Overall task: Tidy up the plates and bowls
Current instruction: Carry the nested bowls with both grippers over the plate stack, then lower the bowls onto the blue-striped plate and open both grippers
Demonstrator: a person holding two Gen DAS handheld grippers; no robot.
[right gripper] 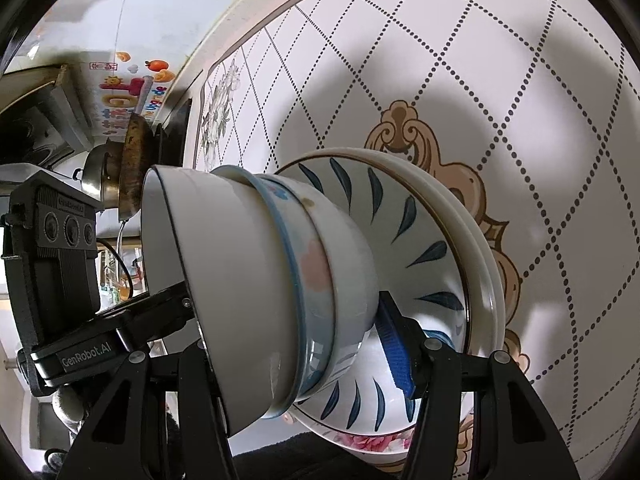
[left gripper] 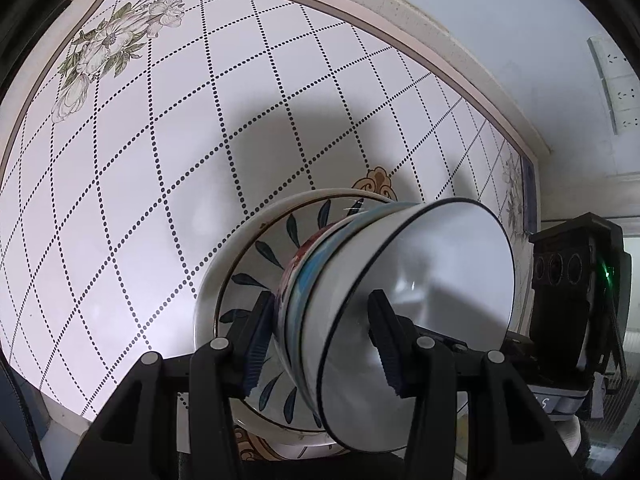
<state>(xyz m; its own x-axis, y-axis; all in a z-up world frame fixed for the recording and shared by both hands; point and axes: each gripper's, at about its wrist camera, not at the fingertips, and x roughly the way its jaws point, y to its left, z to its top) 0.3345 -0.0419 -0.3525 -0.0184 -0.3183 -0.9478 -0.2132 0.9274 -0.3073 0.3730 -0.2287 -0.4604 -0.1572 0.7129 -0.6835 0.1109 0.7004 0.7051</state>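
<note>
Table (left gripper: pixel 140 200): tiled, hard.
Plates (right gripper: pixel 480 280): at bottom, on table.
Bowls (right gripper: pixel 280 300): nested on plates. Heavy, smooth, slippery, breakable.
Left gripper (left gripper: pixel 320 344) and right gripper (right gripper: pixel 300 352): jaws squeeze bowls from opposite sides. Hold both sides, keep level.

- Stack of bowls (left gripper: pixel 384 300) (right gripper: pixel 272 300) fills the gap between both grippers.
- Tabletop (left gripper: pixel 140 200) left of stack: open.
- Pans (right gripper: pixel 120 172) crowd the stack's far side.
</note>
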